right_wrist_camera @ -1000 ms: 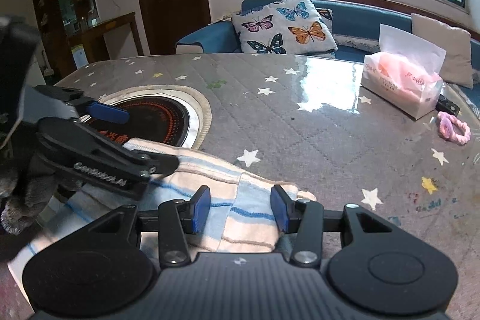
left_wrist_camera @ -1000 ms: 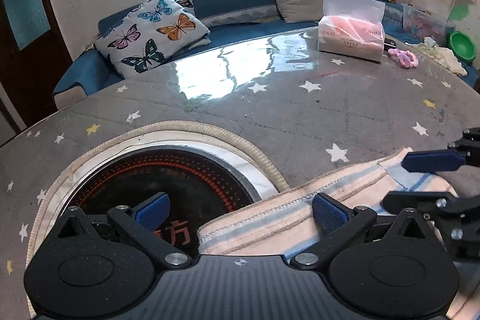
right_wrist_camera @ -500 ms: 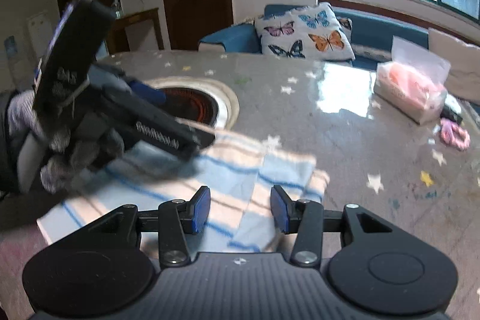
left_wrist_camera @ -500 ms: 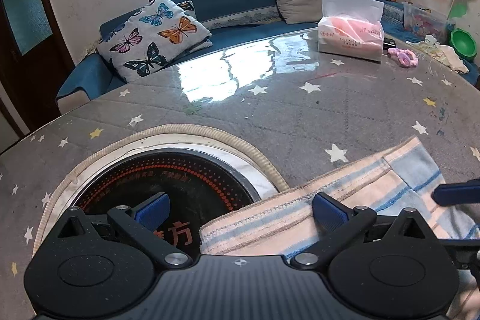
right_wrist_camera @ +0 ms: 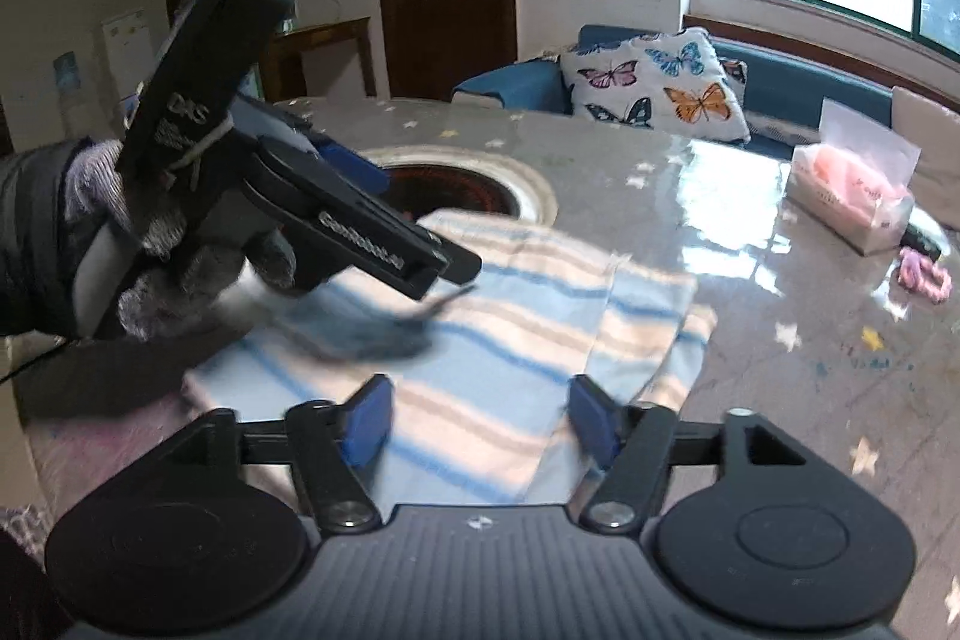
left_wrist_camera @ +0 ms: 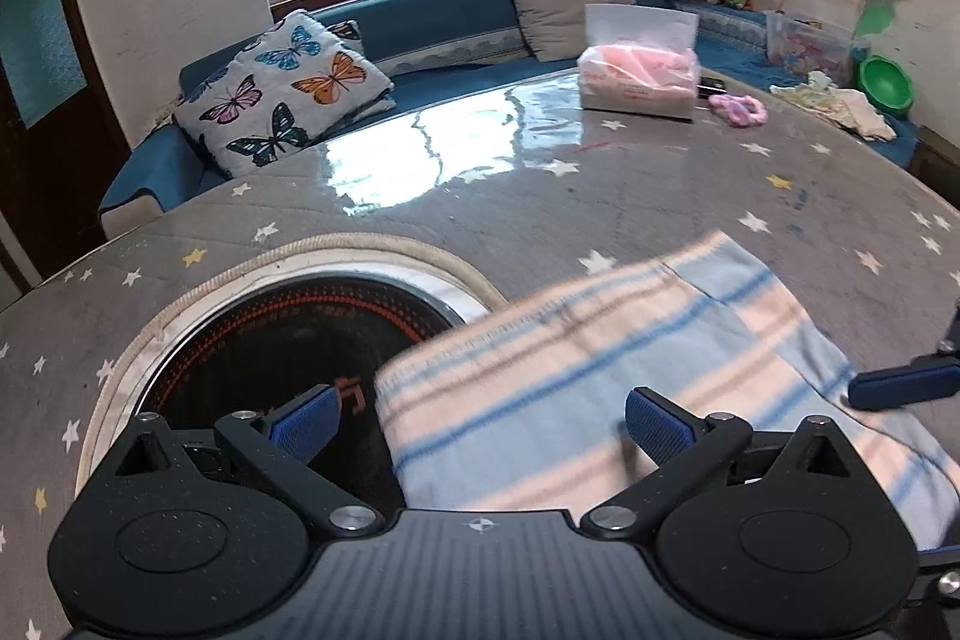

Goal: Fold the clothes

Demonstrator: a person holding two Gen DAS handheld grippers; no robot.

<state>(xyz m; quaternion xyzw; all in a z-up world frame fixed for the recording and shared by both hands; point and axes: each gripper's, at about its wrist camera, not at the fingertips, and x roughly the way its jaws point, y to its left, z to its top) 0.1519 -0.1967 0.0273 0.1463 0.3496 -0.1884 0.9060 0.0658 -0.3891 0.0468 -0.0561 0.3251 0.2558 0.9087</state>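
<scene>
white "DAS" lettering on the left gripper (right_wrist_camera: 456, 268) body up-left of the right jaws, more white lettering along its finger, blurred, unreadable, orange character on the black cooktop (left_wrist_camera: 288, 340) between the left jaws, partly hidden

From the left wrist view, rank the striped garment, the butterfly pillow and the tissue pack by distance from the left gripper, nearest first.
1. Striped garment, lying under the left gripper on the table.
2. Butterfly pillow, upper left on the blue sofa.
3. Tissue pack, at the table's far edge, upper right.

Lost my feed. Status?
Left tool open over striped garment. Right tool opening, nothing pinched. Garment flat on table. Nothing in the way.
</scene>
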